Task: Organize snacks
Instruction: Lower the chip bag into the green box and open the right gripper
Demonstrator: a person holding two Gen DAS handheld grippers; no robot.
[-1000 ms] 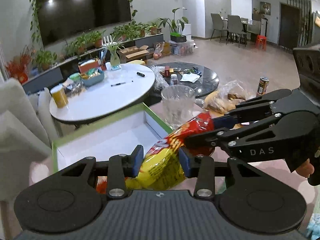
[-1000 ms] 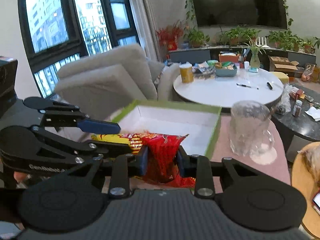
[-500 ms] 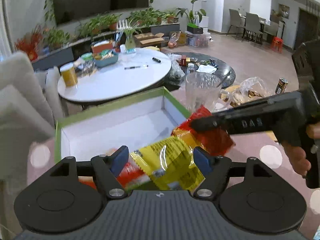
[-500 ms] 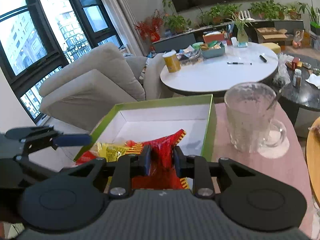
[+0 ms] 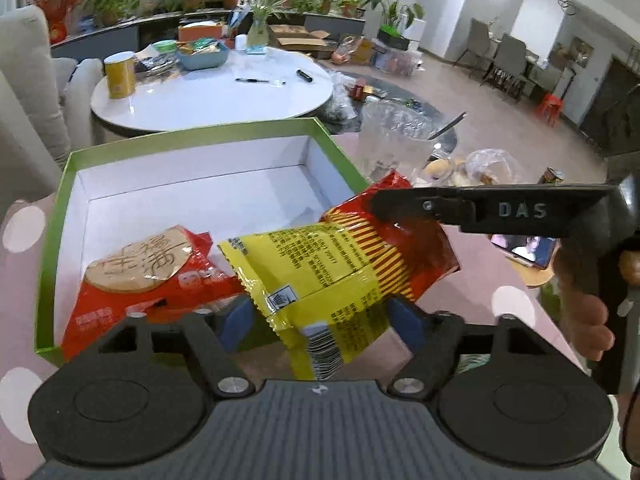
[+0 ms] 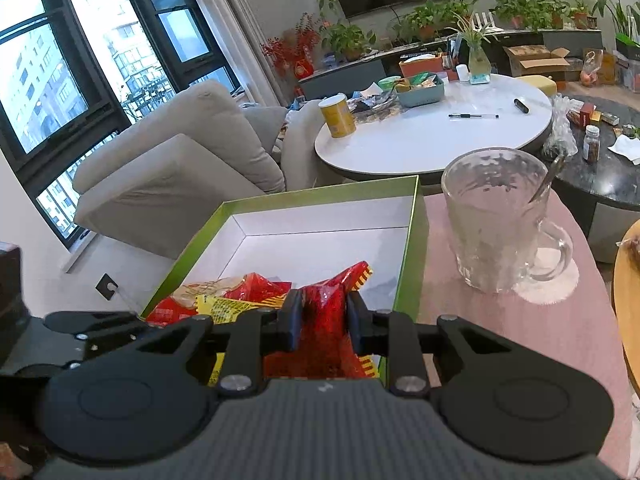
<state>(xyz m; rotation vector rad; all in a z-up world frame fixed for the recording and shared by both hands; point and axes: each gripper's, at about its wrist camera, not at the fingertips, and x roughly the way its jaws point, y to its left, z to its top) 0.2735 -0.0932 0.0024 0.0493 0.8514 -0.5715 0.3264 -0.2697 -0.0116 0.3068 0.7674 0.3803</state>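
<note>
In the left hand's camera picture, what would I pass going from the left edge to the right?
Green box → red cracker packet → yellow and red snack bag → glass mug → right gripper, pinching the bag's red end.

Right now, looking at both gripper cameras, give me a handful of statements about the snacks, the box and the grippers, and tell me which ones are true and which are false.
1. The right gripper is shut on the red end of the yellow and red snack bag. True.
2. The left gripper is clamped on that bag. False: its jaws stand apart on either side of the yellow end.
3. The green box already holds a red cracker packet. True.
4. The glass mug stands inside the box. False: it stands on the pink tabletop beside the box.
5. The box has a lid on it. False: it is open on top, its white inside showing.
</note>
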